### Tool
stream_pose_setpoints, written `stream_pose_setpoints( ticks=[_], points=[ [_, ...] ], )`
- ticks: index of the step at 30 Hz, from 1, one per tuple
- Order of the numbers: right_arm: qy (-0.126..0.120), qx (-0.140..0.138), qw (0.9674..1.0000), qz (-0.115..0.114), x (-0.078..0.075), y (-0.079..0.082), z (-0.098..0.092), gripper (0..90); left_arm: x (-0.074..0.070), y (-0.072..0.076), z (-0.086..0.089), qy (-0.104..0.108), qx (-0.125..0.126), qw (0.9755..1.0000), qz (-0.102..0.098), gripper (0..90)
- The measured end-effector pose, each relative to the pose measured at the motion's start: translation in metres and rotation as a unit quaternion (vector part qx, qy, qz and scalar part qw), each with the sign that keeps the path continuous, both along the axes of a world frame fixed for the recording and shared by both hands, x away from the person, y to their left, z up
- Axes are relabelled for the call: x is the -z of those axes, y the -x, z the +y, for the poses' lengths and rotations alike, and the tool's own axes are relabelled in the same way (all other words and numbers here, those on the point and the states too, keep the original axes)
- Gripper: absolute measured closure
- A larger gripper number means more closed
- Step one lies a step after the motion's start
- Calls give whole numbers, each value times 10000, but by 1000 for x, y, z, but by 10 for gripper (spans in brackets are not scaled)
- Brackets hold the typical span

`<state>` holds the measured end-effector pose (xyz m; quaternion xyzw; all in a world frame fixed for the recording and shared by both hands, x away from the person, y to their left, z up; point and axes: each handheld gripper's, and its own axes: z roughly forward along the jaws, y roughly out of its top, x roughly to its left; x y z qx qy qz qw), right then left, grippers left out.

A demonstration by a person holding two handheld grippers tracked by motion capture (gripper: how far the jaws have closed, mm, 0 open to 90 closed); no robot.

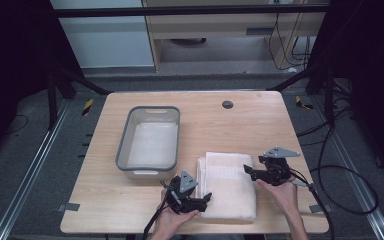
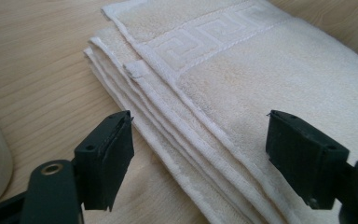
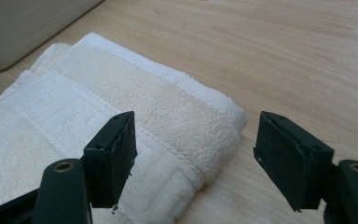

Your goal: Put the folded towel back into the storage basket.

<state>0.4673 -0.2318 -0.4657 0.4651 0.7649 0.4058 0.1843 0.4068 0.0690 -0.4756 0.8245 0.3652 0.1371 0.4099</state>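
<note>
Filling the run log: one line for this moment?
left claw: open, at towel near edge | right claw: open, at far corner | tub: beside towel

Lying flat between both grippers, folded towel (image 1: pixel 228 186); blocking the left side, grey tub (image 1: pixel 149 142); staying bare, table's (image 1: pixel 260 120) far right.

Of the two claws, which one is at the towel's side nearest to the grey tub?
The left claw. It is at the towel edge that faces the tub; the right claw is at the opposite edge.
</note>
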Motion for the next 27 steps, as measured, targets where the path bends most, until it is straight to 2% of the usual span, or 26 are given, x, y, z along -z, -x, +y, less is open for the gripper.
stream_pose_setpoints(
  ticks=[6,14,18,22,27],
  points=[
    [133,-70,9998,108,8,-2,6,293,5,-1,-3,-53,35,10000,76,172],
    [143,-65,9997,201,15,-2,9,286,14,-1,-5,-92,85,9995,275,156],
    [124,-47,9996,240,18,-2,10,280,18,-1,-5,-74,76,9994,335,156],
    [-168,32,9990,416,23,-4,6,269,21,-1,-5,-40,75,9993,352,158],
    [-101,-7,9989,448,26,-5,8,273,25,-5,-4,91,42,9982,585,161]
  ],
)
